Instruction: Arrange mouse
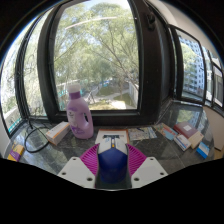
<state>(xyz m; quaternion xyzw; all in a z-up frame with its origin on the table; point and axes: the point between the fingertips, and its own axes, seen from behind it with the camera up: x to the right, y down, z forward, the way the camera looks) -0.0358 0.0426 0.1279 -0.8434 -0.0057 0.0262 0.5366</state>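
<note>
A dark blue computer mouse (112, 163) sits between my two fingers. Both pink pads (91, 158) press on its sides and it is held up off the desk. My gripper (112, 160) is shut on the mouse. A white strip of the gripper body shows just above the mouse. The desk lies beyond and below the fingers.
A pink bottle with a white cap (79, 112) stands on the desk ahead to the left. A dark cable loop (35, 140) lies left of it. Papers and small items (185, 135) lie to the right. A large window (100, 50) with trees outside is behind.
</note>
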